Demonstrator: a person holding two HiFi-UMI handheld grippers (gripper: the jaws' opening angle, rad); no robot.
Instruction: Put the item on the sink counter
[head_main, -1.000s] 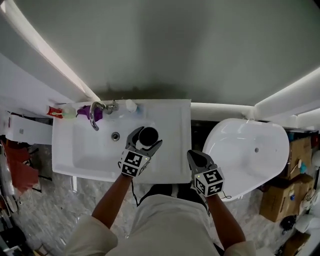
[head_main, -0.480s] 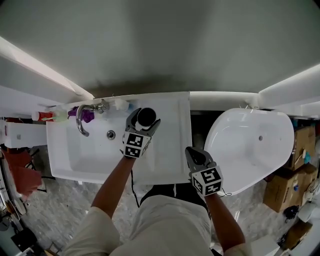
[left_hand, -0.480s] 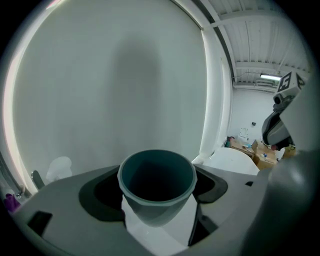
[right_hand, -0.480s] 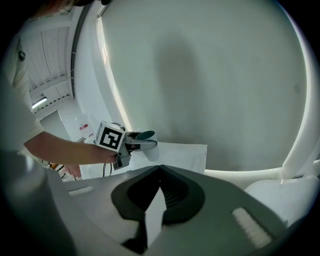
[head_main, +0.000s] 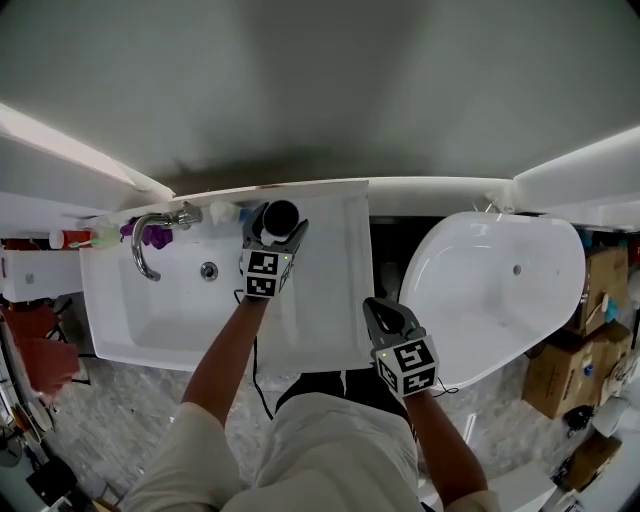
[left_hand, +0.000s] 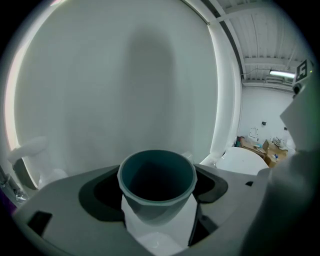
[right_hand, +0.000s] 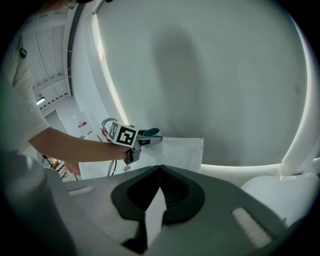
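Observation:
A cup with a dark teal rim and a white body (head_main: 279, 215) is held upright between the jaws of my left gripper (head_main: 277, 228). It hangs over the back rim of the white sink (head_main: 325, 300), just right of the chrome faucet (head_main: 143, 243). In the left gripper view the cup (left_hand: 157, 177) fills the gap between both jaws of the left gripper (left_hand: 157, 187). My right gripper (head_main: 374, 308) hovers at the sink's front right corner, jaws together and nothing in them. From the right gripper view its own jaws meet (right_hand: 160, 168), and the left gripper (right_hand: 149, 137) shows farther off with the cup (right_hand: 149, 132).
A purple item (head_main: 155, 236), a red-capped bottle (head_main: 68, 239) and a small white item (head_main: 222, 212) stand along the sink's back edge. A white oval tub (head_main: 490, 290) is to the right. Cardboard boxes (head_main: 560, 385) lie on the floor at far right.
The left gripper has carried the cup from above the basin's middle away from me to the sink's back rim. The right gripper has hardly moved.

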